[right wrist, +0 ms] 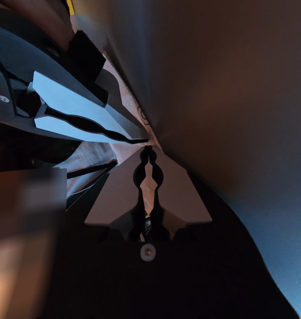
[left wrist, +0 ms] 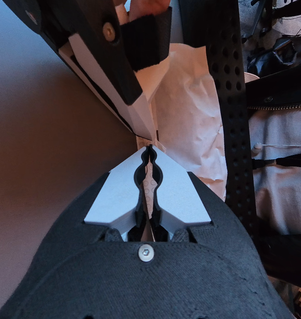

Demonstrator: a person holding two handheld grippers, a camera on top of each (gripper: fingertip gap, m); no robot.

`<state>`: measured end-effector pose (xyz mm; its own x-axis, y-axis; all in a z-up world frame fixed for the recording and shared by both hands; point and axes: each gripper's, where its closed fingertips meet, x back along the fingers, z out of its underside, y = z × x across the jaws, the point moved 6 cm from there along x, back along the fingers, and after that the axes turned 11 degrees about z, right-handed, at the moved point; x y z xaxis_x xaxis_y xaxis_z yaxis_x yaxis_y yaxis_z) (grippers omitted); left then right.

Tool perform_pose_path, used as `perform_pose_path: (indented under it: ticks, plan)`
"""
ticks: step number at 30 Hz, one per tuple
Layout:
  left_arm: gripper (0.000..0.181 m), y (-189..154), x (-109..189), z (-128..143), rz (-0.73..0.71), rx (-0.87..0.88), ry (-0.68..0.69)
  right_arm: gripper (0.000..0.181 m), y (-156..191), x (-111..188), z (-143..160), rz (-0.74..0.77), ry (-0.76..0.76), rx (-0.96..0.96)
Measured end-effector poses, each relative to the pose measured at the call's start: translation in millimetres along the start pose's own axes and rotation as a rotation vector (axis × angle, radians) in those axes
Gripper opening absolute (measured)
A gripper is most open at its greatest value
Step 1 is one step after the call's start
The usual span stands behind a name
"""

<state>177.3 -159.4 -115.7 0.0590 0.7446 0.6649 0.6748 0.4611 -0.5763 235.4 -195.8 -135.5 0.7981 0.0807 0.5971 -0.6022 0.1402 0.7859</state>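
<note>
My left gripper (left wrist: 149,146) is shut on a thin white sheet printed with small circles (left wrist: 148,188), which runs between its fingers. My right gripper (left wrist: 135,133) comes in from the upper left and is shut on the same sheet, its tips almost touching the left tips. Crumpled pale paper (left wrist: 189,120) hangs just behind both. In the right wrist view my right gripper (right wrist: 148,147) pinches the pale paper (right wrist: 148,186), the left gripper (right wrist: 144,140) meets it from the left, and the patterned sheet (right wrist: 129,101) lies along the left gripper's far side.
A black perforated strap (left wrist: 230,103) runs down just right of the paper. Behind it are a black bag with a gold zipper (left wrist: 281,107) and white cloth (left wrist: 281,172). A plain grey-brown surface (left wrist: 42,138) fills the left. A hand (left wrist: 154,6) holds the right gripper. The grippers are tip to tip, or close to it.
</note>
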Motion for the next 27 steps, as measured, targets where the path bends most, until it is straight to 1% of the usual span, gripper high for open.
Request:
perform_pose_path:
  ticks: [4,10,14,27]
  plan:
    - [0.000,1.6,0.8,-0.4,0.027,0.068,-0.021,0.000,-2.1,-0.2,-1.3,-0.040,0.032,-0.038]
    - [0.000,5.2,1.3,1.8,0.083,0.171,-0.077,0.000,-2.5,-0.2,0.3,-0.049,0.017,-0.037]
    - [0.000,4.1,0.4,1.5,0.057,0.143,-0.074,0.001,-4.3,1.7,3.8,-0.058,0.008,-0.037]
    - [0.000,4.2,1.0,1.5,0.026,0.129,-0.060,0.001,-23.2,20.1,25.8,-0.042,-0.003,-0.072]
